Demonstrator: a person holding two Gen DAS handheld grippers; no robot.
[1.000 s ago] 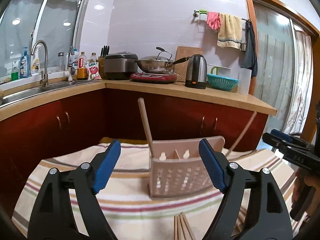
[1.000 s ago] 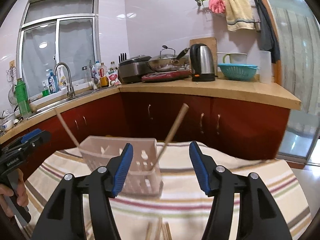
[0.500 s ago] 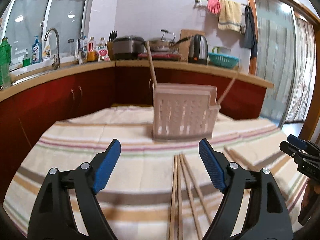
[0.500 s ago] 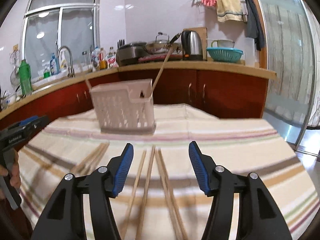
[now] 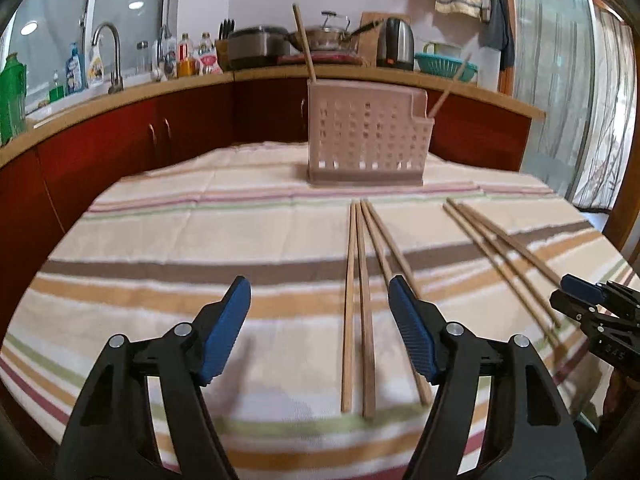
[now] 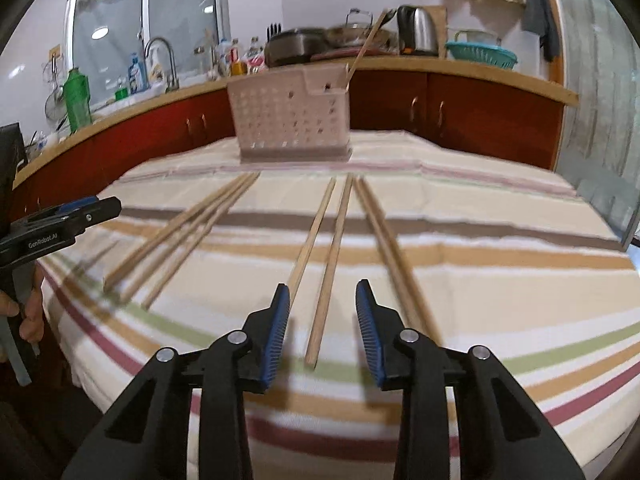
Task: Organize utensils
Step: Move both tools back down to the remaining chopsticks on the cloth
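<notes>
A pink perforated utensil holder [image 5: 368,136] stands at the far side of the striped tablecloth and holds two upright wooden chopsticks [image 5: 303,40]; it also shows in the right wrist view [image 6: 292,114]. Several loose wooden chopsticks [image 5: 360,276] lie on the cloth in groups, one group [image 5: 500,244] further right. My left gripper [image 5: 319,324] is open and empty, low over the cloth beside the near chopstick ends. My right gripper [image 6: 322,320] is open and empty, with one chopstick [image 6: 328,264] lying between its fingers. A left group of chopsticks [image 6: 184,236] lies nearer the other gripper [image 6: 60,220].
The striped tablecloth [image 5: 160,240] covers the table to its near edge. Red cabinets with a wooden counter [image 5: 120,92] run behind, bearing a sink tap, bottles, a kettle and pots. A glass door [image 5: 560,80] is at the right.
Both grippers have pulled back from the holder and dropped low toward the near side of the table. The loose chopsticks have come into view. Both stay open.
</notes>
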